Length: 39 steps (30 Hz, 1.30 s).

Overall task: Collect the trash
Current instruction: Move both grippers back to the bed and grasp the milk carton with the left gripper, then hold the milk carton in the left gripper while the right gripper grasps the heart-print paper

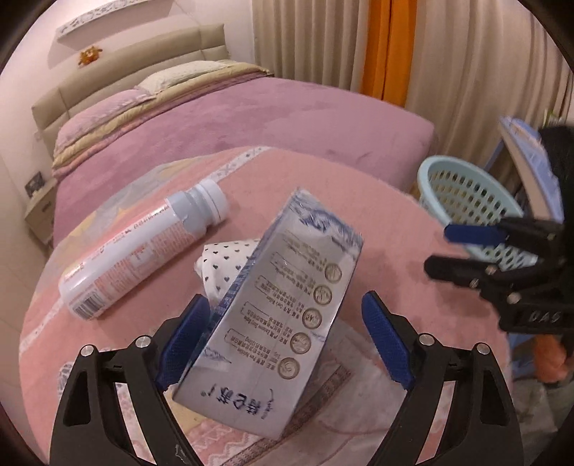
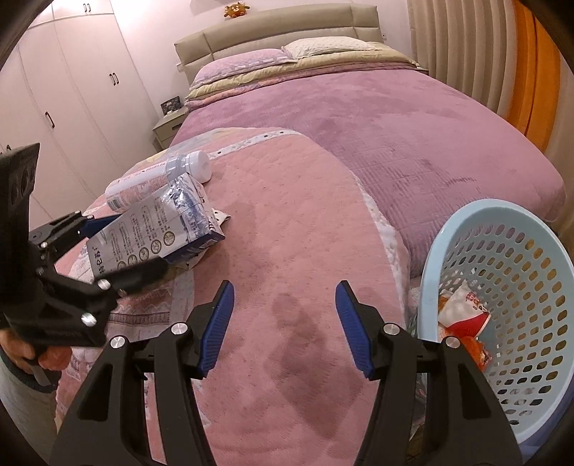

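Both tongs stand spread: the left gripper [image 1: 283,344] has its jaws wide around a grey-blue milk carton [image 1: 280,308], the left blue pad touching the carton's side while the right pad stands clear of it, so nothing is pinched; the right gripper [image 2: 285,326] is spread over bare pink blanket [image 2: 287,222] with nothing between its pads. In the left wrist view the carton lies tilted on the blanket, its near end between the jaws and its far end pointing away. Just beyond it, partly under its left edge, sits a crumpled white wrapper with small hearts [image 1: 226,258], and farther left a white bottle [image 1: 143,251] lies on its side, cap toward the far side. Right of the carton the blanket is open up to its curved right edge. Past that edge, at the near right in the right wrist view, stands a light blue perforated basket [image 2: 531,258], tilted toward the blanket, with red-and-white packets [image 2: 462,308] inside. Farther off the purple bedspread [image 2: 394,118] runs to pillows [image 2: 323,48] and a beige headboard [image 2: 280,25].
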Each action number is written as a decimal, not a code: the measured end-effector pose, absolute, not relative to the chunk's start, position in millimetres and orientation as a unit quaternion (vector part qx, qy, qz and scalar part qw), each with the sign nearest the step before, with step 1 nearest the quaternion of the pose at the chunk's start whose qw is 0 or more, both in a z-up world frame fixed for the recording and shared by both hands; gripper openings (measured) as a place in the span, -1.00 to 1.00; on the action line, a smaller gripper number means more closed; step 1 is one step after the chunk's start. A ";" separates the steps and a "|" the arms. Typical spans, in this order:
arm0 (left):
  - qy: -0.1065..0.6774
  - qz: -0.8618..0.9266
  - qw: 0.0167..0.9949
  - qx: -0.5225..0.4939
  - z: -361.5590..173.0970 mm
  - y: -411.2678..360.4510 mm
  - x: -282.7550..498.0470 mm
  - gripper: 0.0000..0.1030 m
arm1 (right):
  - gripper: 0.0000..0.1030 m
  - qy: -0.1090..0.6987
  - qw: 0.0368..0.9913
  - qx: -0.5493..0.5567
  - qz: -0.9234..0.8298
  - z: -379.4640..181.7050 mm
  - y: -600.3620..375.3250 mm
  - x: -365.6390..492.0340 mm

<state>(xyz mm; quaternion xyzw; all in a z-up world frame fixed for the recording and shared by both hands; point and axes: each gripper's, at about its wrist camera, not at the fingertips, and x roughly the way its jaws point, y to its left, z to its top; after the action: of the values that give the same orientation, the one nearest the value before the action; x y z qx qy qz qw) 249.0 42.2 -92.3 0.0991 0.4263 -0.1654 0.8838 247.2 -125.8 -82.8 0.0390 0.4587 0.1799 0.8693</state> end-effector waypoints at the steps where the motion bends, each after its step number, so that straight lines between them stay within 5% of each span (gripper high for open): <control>1: 0.429 -0.159 0.883 0.105 -94.6 41.7 248.9 0.42 | 0.07 0.458 0.870 0.038 0.180 -82.1 -125.2 247.8; 10: 0.418 -0.138 0.894 0.083 -94.6 58.5 228.0 0.26 | 0.07 0.452 0.870 0.027 0.195 -76.1 -109.2 253.0; 20: 0.394 -0.091 0.914 -0.040 -77.1 136.1 181.3 0.26 | 0.07 0.444 0.865 0.010 0.233 -70.5 -68.2 261.1; 39: 0.385 -0.049 0.914 -0.121 -91.1 192.0 174.6 0.27 | 0.08 0.439 0.854 -0.080 0.266 -99.2 5.2 305.2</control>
<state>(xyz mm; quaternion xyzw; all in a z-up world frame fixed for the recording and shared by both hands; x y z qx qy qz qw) 174.6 192.0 -91.1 -0.1211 0.3851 -0.0492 0.9136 305.2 5.2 -99.2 -0.0804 0.4387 0.2664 0.8545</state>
